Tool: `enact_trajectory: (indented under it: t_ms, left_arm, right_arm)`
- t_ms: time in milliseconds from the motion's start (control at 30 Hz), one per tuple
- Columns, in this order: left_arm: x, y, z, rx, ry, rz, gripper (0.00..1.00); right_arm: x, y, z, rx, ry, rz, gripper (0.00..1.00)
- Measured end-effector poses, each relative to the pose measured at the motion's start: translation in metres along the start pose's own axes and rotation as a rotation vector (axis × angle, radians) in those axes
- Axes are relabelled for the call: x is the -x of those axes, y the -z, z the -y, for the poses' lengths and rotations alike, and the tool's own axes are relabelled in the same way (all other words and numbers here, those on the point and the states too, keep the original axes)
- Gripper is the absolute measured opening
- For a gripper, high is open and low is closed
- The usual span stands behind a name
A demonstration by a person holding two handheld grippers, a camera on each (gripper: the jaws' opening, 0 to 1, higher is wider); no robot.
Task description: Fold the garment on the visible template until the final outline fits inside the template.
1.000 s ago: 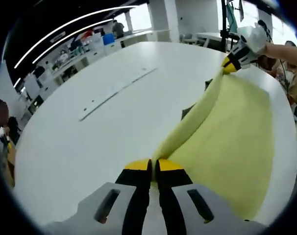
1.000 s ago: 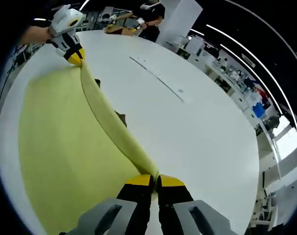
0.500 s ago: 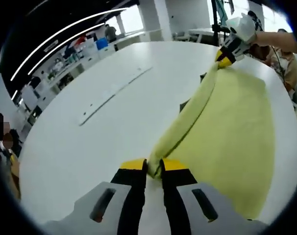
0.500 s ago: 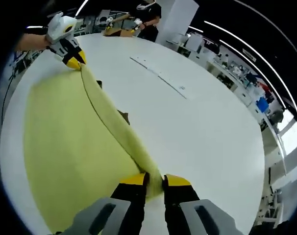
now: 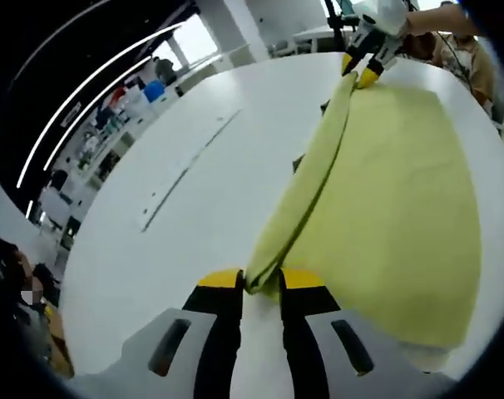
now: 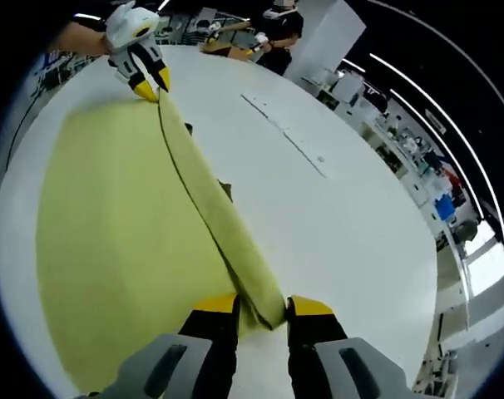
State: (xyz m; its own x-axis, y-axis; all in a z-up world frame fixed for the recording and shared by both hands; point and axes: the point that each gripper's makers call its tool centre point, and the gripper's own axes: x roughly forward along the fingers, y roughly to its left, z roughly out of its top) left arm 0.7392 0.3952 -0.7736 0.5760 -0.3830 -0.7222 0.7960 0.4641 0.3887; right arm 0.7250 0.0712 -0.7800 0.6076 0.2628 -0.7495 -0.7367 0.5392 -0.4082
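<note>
Left gripper view: white round table [image 5: 152,249], a long pale strip [image 5: 185,170] lying on it at left-centre. The yellow garment [image 5: 402,208] lies flat on the right part of the table, its left edge a folded-over band running from near to far. A dark corner of the template [image 5: 298,163] peeks out just beside that band, about midway along. The left gripper [image 5: 260,287] sits at the near end of the band; its jaws stand parted, with the cloth end lying between the yellow tips, not pinched. At the far end, the right gripper [image 5: 362,73] is seen with its tips slightly apart at the cloth's far corner, held by a hand [image 5: 435,18].

Right gripper view: the garment [image 6: 111,241] covers the left part of the table [image 6: 343,241], folded band along its right edge. The left gripper [image 6: 148,81] is at the far corner, tips apart. A dark bit of template [image 6: 225,189] shows beside the band. The right gripper [image 6: 263,309] is near, jaws parted on either side of the band's end, cloth loose between them. The strip [image 6: 285,133] lies further right. A person [image 6: 279,33] stands beyond the far edge.
</note>
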Motion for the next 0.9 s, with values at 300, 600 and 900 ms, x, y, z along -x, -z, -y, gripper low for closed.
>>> enact_trajectory:
  t_ms: [300, 600, 900]
  left_arm:
    - [0.003, -0.002, -0.003, 0.015, -0.001, 0.03, 0.02]
    - [0.01, -0.004, -0.004, 0.055, -0.002, 0.057, 0.01]
    - [0.009, -0.008, -0.017, 0.3, 0.004, 0.106, 0.01]
  right_arm:
    - [0.0, 0.007, 0.004, 0.06, 0.035, -0.011, 0.06]
    - [0.008, 0.004, 0.008, 0.009, 0.039, 0.008, 0.0]
    - [0.011, -0.004, 0.023, -0.293, 0.027, 0.106, 0.0]
